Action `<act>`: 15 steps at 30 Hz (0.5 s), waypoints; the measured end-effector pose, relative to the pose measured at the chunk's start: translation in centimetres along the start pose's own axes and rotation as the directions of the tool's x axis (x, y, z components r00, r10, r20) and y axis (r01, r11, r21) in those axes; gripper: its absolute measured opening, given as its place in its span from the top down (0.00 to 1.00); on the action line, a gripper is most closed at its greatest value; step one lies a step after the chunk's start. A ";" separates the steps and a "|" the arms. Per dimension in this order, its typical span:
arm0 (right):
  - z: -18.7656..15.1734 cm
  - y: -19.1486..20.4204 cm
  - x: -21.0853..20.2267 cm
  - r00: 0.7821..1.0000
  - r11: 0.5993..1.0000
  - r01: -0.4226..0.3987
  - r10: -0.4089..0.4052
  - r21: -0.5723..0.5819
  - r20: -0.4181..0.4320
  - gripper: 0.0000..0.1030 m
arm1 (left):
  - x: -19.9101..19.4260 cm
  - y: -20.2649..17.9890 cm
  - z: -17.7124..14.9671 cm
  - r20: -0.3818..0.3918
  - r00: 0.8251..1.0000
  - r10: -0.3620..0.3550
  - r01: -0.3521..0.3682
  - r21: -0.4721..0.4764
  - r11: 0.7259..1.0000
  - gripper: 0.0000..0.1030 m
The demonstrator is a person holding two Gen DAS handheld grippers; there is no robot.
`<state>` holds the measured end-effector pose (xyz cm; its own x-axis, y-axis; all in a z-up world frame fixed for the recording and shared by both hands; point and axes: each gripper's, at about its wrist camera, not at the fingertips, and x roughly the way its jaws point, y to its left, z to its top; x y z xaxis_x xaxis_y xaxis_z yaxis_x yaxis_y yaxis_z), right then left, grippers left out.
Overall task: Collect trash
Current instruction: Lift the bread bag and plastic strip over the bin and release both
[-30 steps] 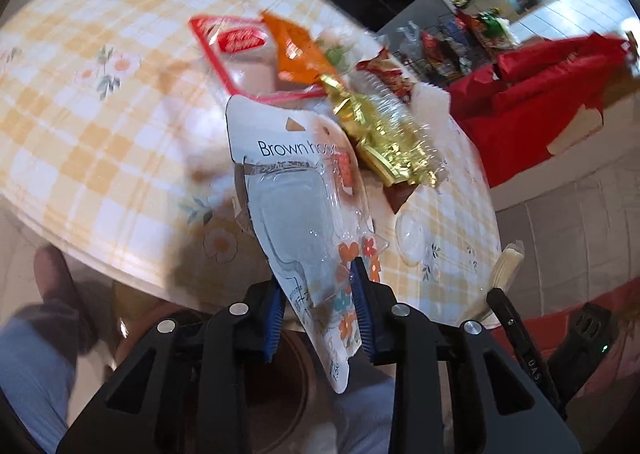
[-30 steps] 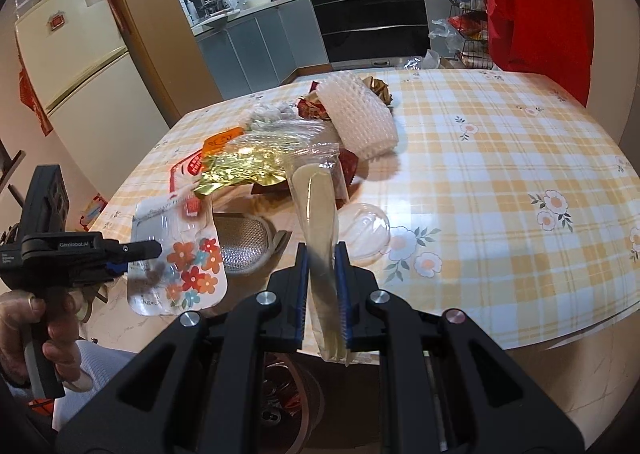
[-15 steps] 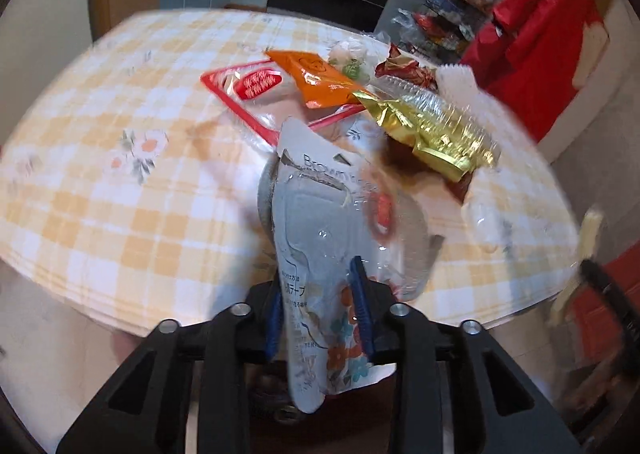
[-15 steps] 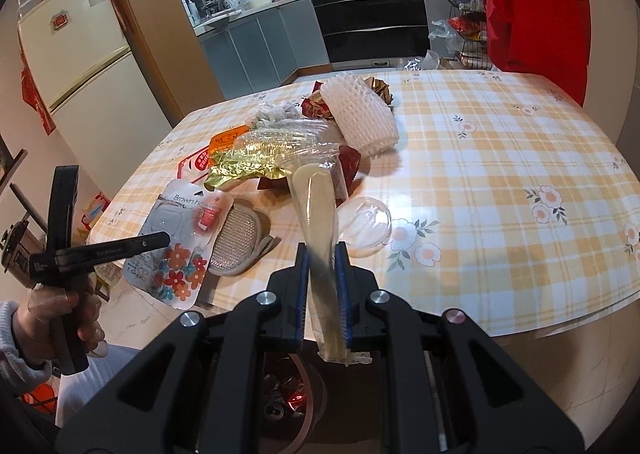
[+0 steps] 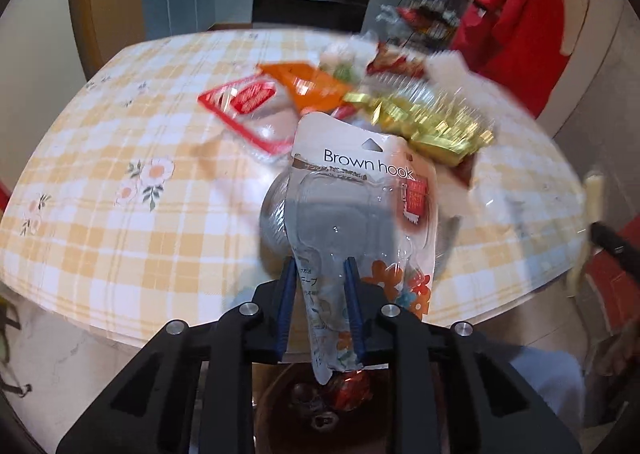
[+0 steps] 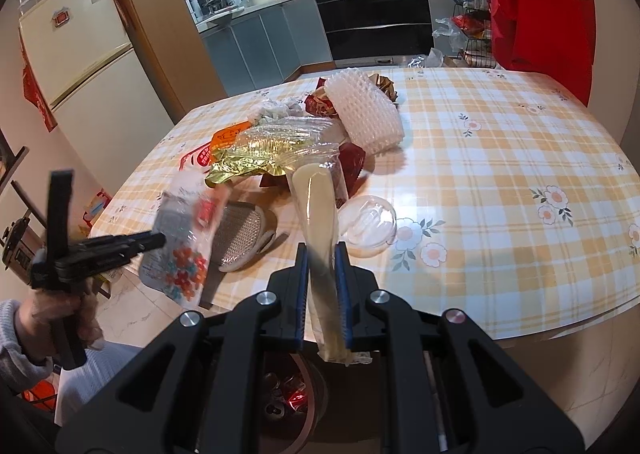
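Observation:
A clear blister pack printed "Brown hook" (image 5: 360,190), with orange flowers on its lower end, hangs upright between the blue pads of my left gripper (image 5: 319,266). The jaws are closing on its lower part and it is held off the checked table (image 5: 120,246). The right wrist view shows the same pack (image 6: 180,238) at the tip of the left gripper (image 6: 154,240), in a person's hand. My right gripper (image 6: 322,250) is shut on a long cream-coloured wrapper (image 6: 316,206). Below both grippers stands a brown bin (image 6: 308,414) with cans and wrappers inside.
A pile of trash lies mid-table: gold foil wrapper (image 6: 248,164), white foam net (image 6: 364,118), red-and-white packet (image 5: 244,106), orange packet (image 5: 308,86), clear plastic lid (image 6: 368,222), silver mesh pad (image 6: 240,234). A fridge (image 6: 80,66) stands left, red cloth hangs right.
The left gripper has rolled, so the hook pack now stands upright instead of leaning left, and its jaws are narrower. The right gripper and its wrapper have not moved.

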<state>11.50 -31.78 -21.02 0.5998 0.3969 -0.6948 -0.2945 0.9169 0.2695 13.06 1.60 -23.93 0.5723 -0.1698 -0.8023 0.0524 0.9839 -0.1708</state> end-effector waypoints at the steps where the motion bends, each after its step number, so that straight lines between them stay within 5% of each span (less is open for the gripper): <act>1: 0.0 0.0 -0.1 1.000 1.000 0.002 -0.002 -0.001 0.002 0.84 | -0.5 0.1 0.3 0.015 1.000 -0.008 0.008 -0.005 1.000 0.77; 6: 0.3 0.0 -0.4 1.000 1.000 -0.002 0.002 0.005 0.012 0.84 | -4.3 0.9 1.7 0.113 0.992 -0.053 0.060 -0.064 0.996 0.77; 15: 0.6 1.0 -1.3 1.000 1.000 -0.009 0.010 -0.012 0.029 0.84 | -7.9 1.8 2.1 0.176 0.983 -0.041 0.057 -0.087 0.995 0.77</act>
<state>10.84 -31.41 -19.45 0.6185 0.4067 -0.6723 -0.3087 0.9126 0.2681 10.35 4.84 -16.75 0.7049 -0.1975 -0.6812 0.0135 0.9640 -0.2655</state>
